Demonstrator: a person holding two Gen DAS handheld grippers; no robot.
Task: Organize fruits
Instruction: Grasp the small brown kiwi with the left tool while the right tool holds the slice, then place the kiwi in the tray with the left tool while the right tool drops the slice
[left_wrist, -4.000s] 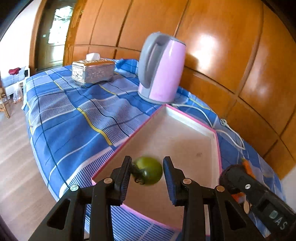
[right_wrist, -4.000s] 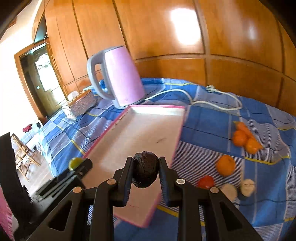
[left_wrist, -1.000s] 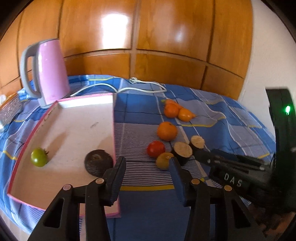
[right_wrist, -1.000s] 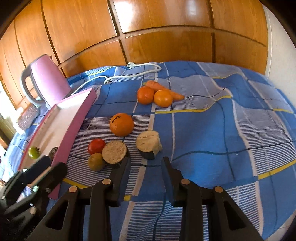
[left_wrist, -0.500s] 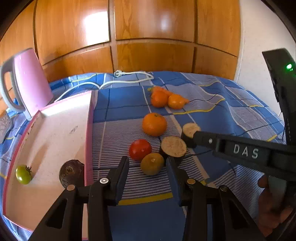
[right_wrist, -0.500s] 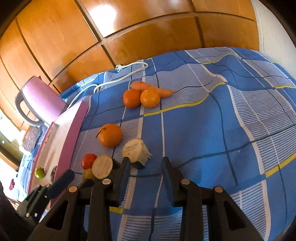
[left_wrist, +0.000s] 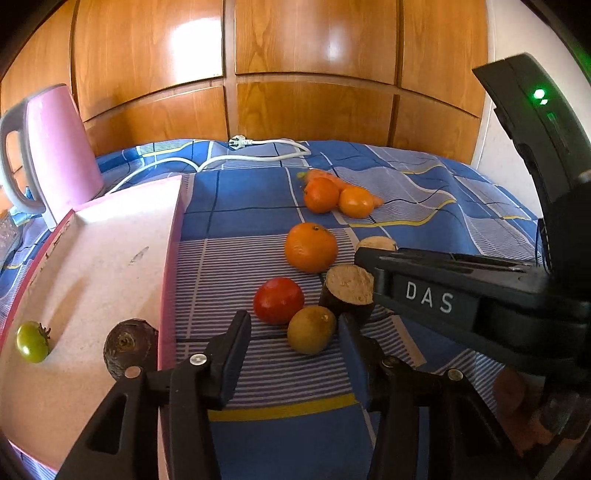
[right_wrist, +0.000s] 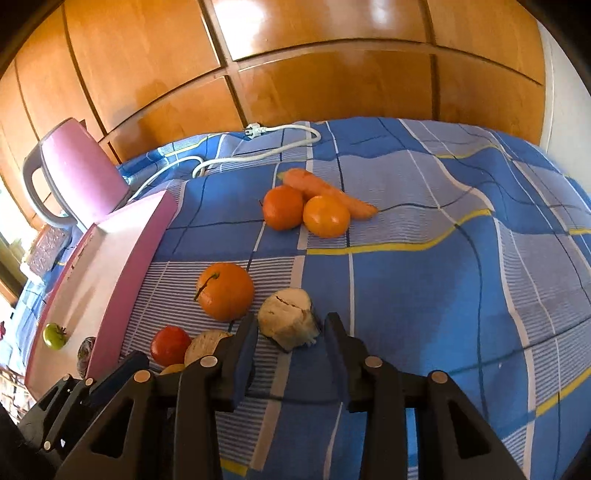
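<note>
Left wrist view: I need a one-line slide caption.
Open left gripper approaches a yellow-green round fruit beside a red tomato on blue checked cloth.

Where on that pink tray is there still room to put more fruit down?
Most of the pink tray is bare, from the green tomato and dark fruit back towards the kettle. The cloth around the red tomato is crowded.
</note>
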